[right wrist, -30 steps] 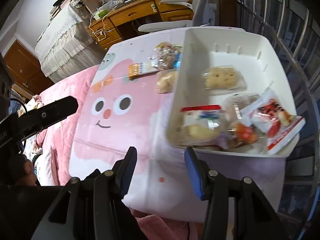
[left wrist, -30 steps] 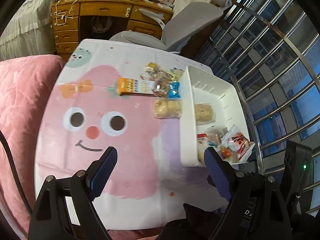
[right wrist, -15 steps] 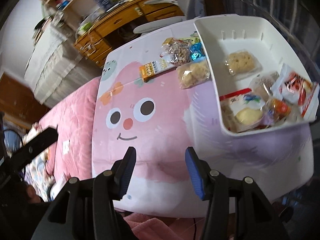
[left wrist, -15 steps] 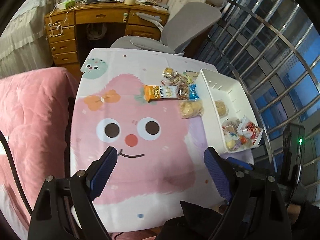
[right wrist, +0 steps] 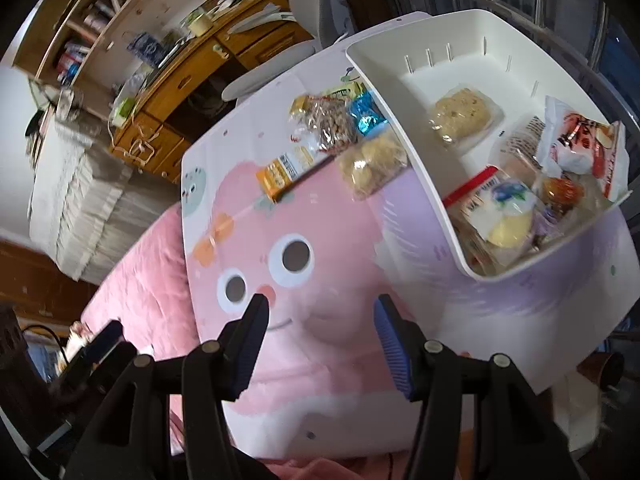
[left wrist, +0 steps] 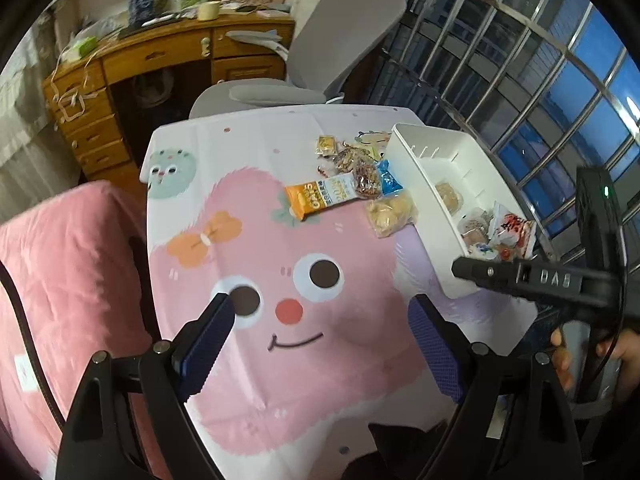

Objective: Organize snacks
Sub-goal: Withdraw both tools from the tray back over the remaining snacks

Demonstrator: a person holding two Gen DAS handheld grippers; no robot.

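Observation:
A white bin [left wrist: 424, 176] [right wrist: 416, 128] stands at the table's right edge and holds several packets [right wrist: 504, 216]. Loose snacks lie just left of it: an orange oat bar [left wrist: 320, 198] [right wrist: 280, 170], a clear bag of pale puffs [left wrist: 390, 214] [right wrist: 372, 164], a blue packet [left wrist: 387, 178] [right wrist: 364, 116] and nut packs [left wrist: 362, 178] [right wrist: 324, 120]. My left gripper [left wrist: 320, 348] is open and empty above the near part of the table. My right gripper [right wrist: 318, 340] is open and empty near the front edge; its body shows in the left wrist view [left wrist: 532, 278].
The table wears a pink cartoon-face cloth [left wrist: 280, 280] [right wrist: 296, 256]. A pink blanket [left wrist: 68, 280] lies to the left. A grey office chair [left wrist: 304, 68] and a wooden desk [left wrist: 152, 68] stand behind the table. Metal window bars [left wrist: 520, 60] run along the right.
Both grippers have drawn back from the bin towards the near side of the table. The right gripper's body has come into the left wrist view. Both stay open and empty.

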